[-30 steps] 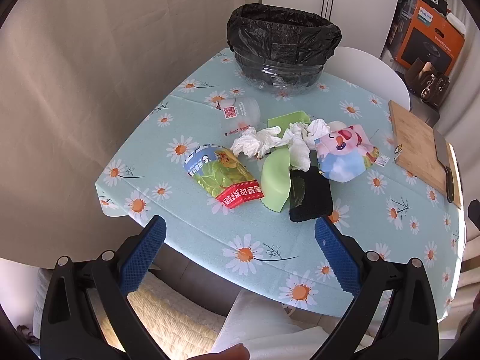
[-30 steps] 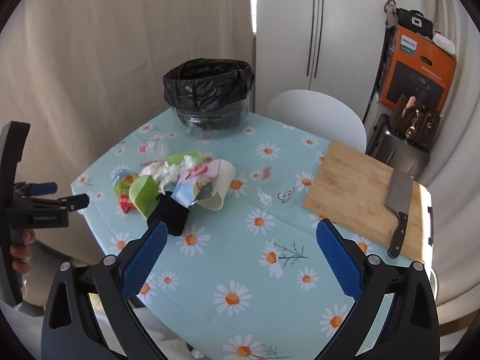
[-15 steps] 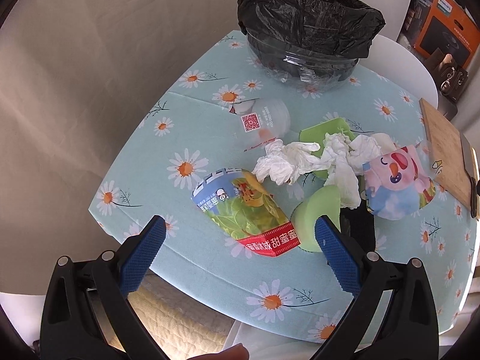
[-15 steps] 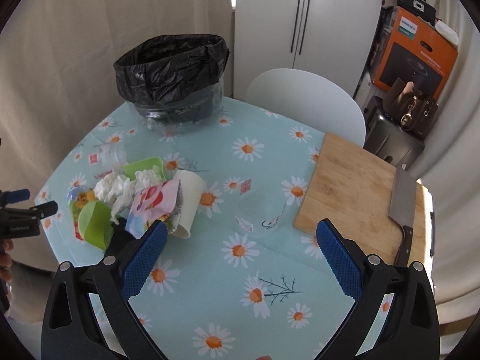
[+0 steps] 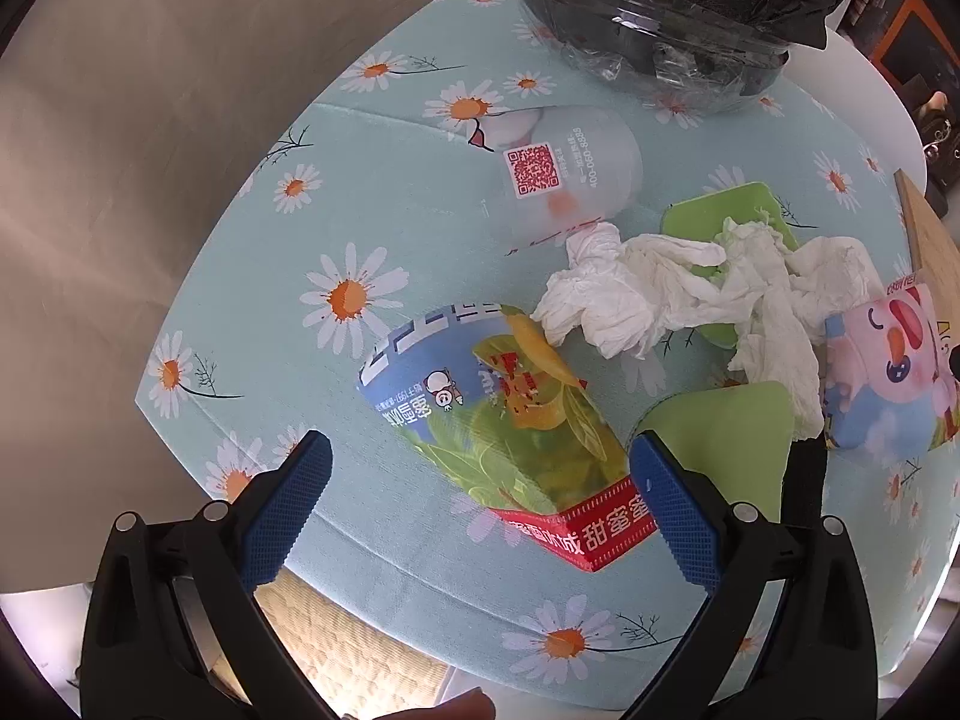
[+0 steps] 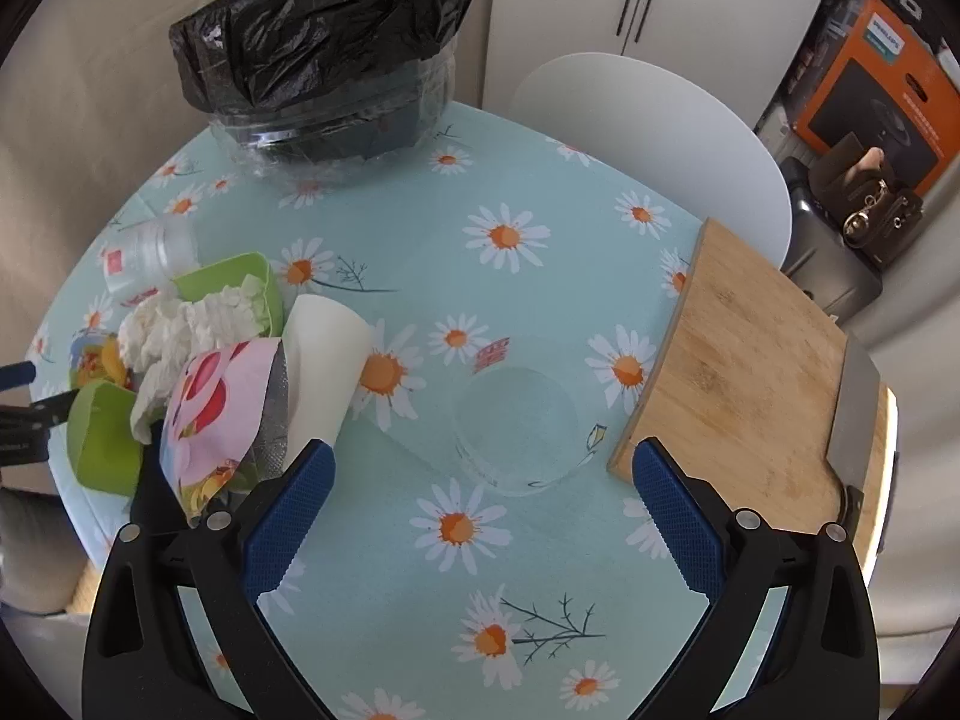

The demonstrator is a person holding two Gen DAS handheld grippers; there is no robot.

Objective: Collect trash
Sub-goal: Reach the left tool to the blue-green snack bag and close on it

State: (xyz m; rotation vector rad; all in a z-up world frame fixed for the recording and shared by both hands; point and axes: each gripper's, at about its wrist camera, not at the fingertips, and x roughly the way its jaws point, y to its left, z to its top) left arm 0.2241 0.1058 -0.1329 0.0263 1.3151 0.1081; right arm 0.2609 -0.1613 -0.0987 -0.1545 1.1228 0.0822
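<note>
Nothing binned yet, judging by the pile: wrapper (image 5: 510, 420), clear cup (image 5: 558, 171), tissues (image 5: 648, 294), green tubs (image 6: 240, 288) and pouch (image 6: 216, 414) all lie on the daisy-cloth bench (image 6: 480, 570); bin (image 6: 324, 60) at back edge. Left hand-held gripper (image 5: 480, 498) wide open, empty, over wrapper; right hand-held gripper (image 6: 480, 498) likewise, over flattened clear lid (image 6: 516, 420). Board (image 6: 756, 360) with cleaver (image 6: 852, 414) right, chair (image 6: 654, 120) and cupboards behind

Litter pile (image 6: 198, 372) crowds table's (image 6: 480, 276) left; clear cup (image 6: 516, 426) mid; board (image 6: 756, 354) blocks right.
</note>
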